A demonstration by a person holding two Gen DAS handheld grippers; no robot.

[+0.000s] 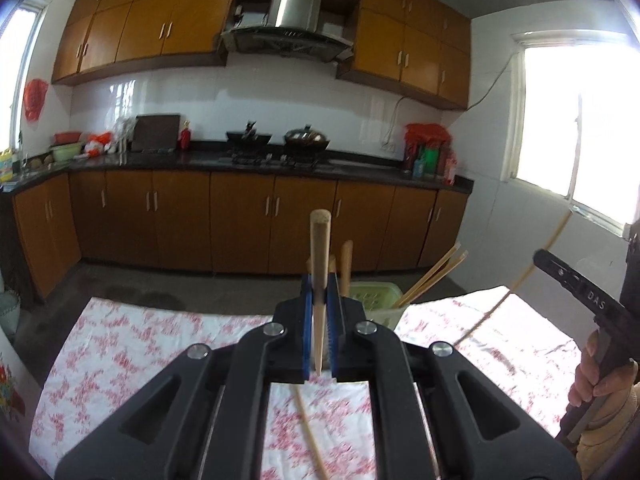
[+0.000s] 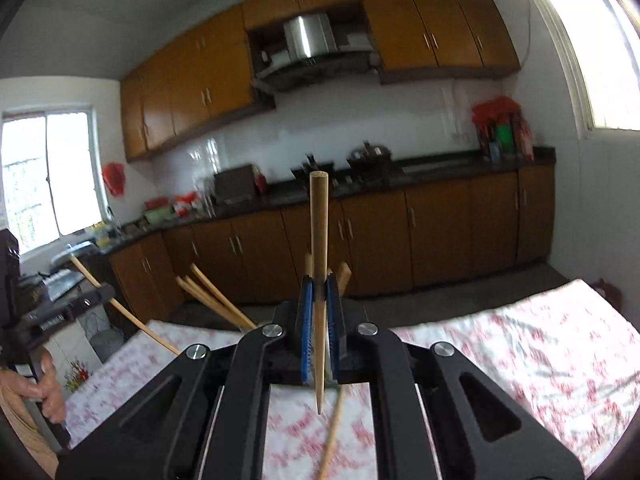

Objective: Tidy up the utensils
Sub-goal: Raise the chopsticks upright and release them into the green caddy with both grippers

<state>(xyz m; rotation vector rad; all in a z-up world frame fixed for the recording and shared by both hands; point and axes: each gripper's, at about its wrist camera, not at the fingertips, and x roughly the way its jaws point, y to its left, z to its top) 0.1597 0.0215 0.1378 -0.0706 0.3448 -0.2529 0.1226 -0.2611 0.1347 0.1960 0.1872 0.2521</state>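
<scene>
My left gripper [image 1: 319, 292] is shut on a wooden chopstick [image 1: 320, 248] that stands upright between its blue pads, above the floral tablecloth [image 1: 140, 340]. Just beyond it a light green utensil holder [image 1: 374, 300] holds several chopsticks [image 1: 434, 276]. My right gripper [image 2: 319, 292] is shut on another wooden chopstick [image 2: 319, 232], also upright. The holder's chopsticks show in the right wrist view [image 2: 216, 300]. One loose chopstick lies on the cloth under each gripper [image 1: 308, 432] [image 2: 332, 436]. The other hand-held gripper appears at the right edge [image 1: 584, 292] and at the left edge [image 2: 68, 308], each with a chopstick.
The table's far edge drops to a grey floor [image 1: 160, 284]. Brown kitchen cabinets [image 1: 240, 220] and a dark countertop [image 1: 360, 164] with woks stand across the room. Bright windows [image 1: 576, 128] are to the right.
</scene>
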